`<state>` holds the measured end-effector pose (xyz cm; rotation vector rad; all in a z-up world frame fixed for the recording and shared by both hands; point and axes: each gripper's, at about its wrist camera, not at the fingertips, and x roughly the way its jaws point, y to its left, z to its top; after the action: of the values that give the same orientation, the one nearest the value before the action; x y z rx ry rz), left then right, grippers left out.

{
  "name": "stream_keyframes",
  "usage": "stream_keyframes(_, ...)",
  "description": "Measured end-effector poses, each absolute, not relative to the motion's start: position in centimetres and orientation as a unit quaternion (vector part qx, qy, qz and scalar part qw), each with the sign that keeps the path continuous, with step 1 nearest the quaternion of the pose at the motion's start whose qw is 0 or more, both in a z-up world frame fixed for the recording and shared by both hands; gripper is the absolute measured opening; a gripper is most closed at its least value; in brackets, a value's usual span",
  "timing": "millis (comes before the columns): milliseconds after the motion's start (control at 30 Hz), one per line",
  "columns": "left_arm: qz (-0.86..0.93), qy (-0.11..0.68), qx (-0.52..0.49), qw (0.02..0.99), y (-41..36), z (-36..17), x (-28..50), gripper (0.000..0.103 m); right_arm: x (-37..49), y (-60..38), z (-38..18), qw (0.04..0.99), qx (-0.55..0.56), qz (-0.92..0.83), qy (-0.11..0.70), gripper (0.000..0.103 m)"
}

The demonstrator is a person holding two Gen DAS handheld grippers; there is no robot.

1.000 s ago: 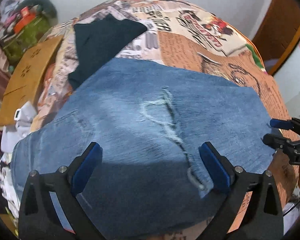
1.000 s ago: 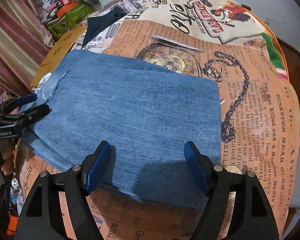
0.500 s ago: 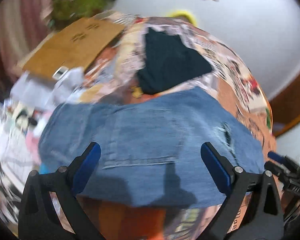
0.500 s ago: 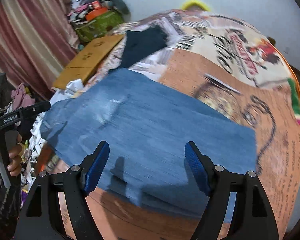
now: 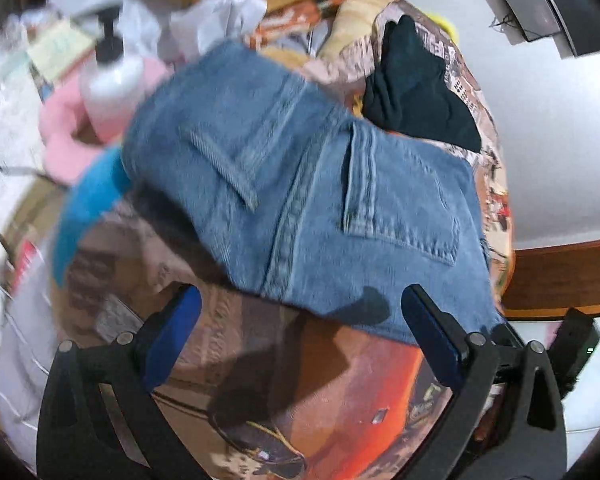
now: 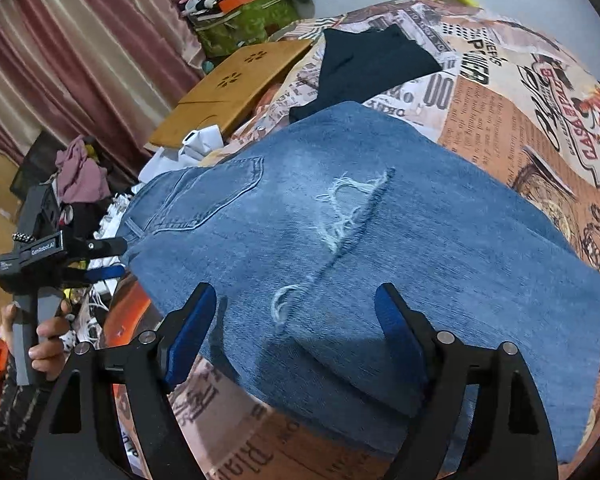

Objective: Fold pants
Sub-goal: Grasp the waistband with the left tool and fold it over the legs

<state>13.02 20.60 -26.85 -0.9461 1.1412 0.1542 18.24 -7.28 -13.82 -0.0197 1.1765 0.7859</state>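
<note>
Left wrist view: the jeans point(image 5: 324, 200) lie folded on the printed bedspread point(image 5: 312, 392), back pockets up. Their long axis runs from the waist end at upper left, which overhangs the bed edge above a pink cushion point(image 5: 64, 148) and a pump bottle point(image 5: 108, 80), toward lower right. The left gripper point(image 5: 300, 320) stands released, jaws wide, over the near hem; nothing sits between the pads. A dark garment point(image 5: 416, 92) lies just beyond the jeans.

Right wrist view: the jeans point(image 6: 380, 264) span the frame, waist and pocket pointing left, folded end right, a frayed rip mid-panel. The right gripper point(image 6: 296, 320) is released, its jaws having just been opening, denim below but not pinched. At far left a hand point(image 6: 48, 340) holds the left gripper point(image 6: 116, 258), its tips just beside the waistband. A wooden board point(image 6: 236, 84) lies beyond the bed.
</note>
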Motion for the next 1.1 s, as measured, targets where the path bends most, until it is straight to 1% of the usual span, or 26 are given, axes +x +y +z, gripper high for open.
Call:
stream_keyframes(100, 0.047, 0.506, -0.453, 0.733, 20.7, -27.4, 12.9, 0.101, 18.2, -7.3, -13.8, 0.758, -0.004, 0.363, 0.541, 0.082)
stream_keyframes(167, 0.008, 0.497, -0.475, 0.726, 21.3, -28.4, 13.4, 0.101, 18.2, -7.3, -13.9, 0.756, -0.002, 0.367, 0.542, 0.082)
stream_keyframes(300, -0.014, 0.470, -0.527, 0.708, 22.8, -30.2, 14.2, 0.101, 18.1, -7.3, -14.0, 0.757, -0.001, 0.368, 0.540, 0.082)
stream_keyframes(367, -0.008, 0.467, -0.525, 0.712, 23.1, -30.5, 14.8, 0.097, 17.9, -7.1, -14.0, 0.760, -0.005, 0.366, 0.537, 0.083)
stream_keyframes(433, 0.017, 0.478, -0.497, 0.724, 22.7, -30.4, 15.5, 0.084, 17.9, -6.9, -14.1, 0.762, -0.011, 0.365, 0.534, 0.083)
stream_keyframes(533, 0.048, 0.494, -0.449, 0.743, 21.9, -30.0, 16.7, 0.070, 17.7, -6.6, -14.1, 0.765, -0.018, 0.361, 0.533, 0.083)
stream_keyframes(567, 0.051, 0.494, -0.445, 0.745, 21.9, -30.0, 16.8, 0.068, 17.7, -6.6, -14.0, 0.766, -0.019, 0.360, 0.533, 0.083)
stream_keyframes(633, 0.064, 0.493, -0.435, 0.751, 21.7, -29.6, 17.2, 0.057, 17.7, -6.7, -14.0, 0.765, -0.018, 0.362, 0.532, 0.083)
stream_keyframes(667, 0.068, 0.492, -0.429, 0.754, 21.7, -29.4, 17.4, 0.054, 17.8, -6.8, -14.0, 0.765, -0.015, 0.364, 0.532, 0.083)
stream_keyframes(700, 0.074, 0.490, -0.419, 0.761, 21.6, -29.0, 17.6, 0.049, 17.8, -6.9, -14.0, 0.764, -0.012, 0.365, 0.532, 0.083)
stream_keyframes(733, 0.079, 0.487, -0.403, 0.771, 21.4, -28.3, 17.7, 0.042, 17.8, -7.1, -14.0, 0.763, -0.007, 0.366, 0.532, 0.083)
stream_keyframes(767, 0.086, 0.484, -0.380, 0.783, 21.0, -27.5, 17.9, 0.040, 17.9, -7.2, -14.0, 0.762, -0.005, 0.367, 0.533, 0.083)
stream_keyframes(833, 0.111, 0.476, -0.314, 0.814, 19.8, -25.5, 18.3, 0.026, 18.0, -7.2, -13.9, 0.759, -0.002, 0.367, 0.538, 0.082)
stream_keyframes(867, 0.121, 0.471, -0.281, 0.827, 19.2, -24.5, 18.7, 0.025, 18.2, -7.4, -13.7, 0.756, 0.000, 0.366, 0.542, 0.080)
stream_keyframes(933, 0.139, 0.454, -0.223, 0.851, 18.1, -22.3, 19.2, 0.020, 18.4, -8.0, -13.2, 0.755, 0.008, 0.364, 0.545, 0.080)
stream_keyframes(1100, 0.140, 0.397, -0.141, 0.896, 15.2, -16.5, 20.6, 0.019, 18.7, -11.1, -11.4, 0.781, 0.015, 0.339, 0.524, 0.080)
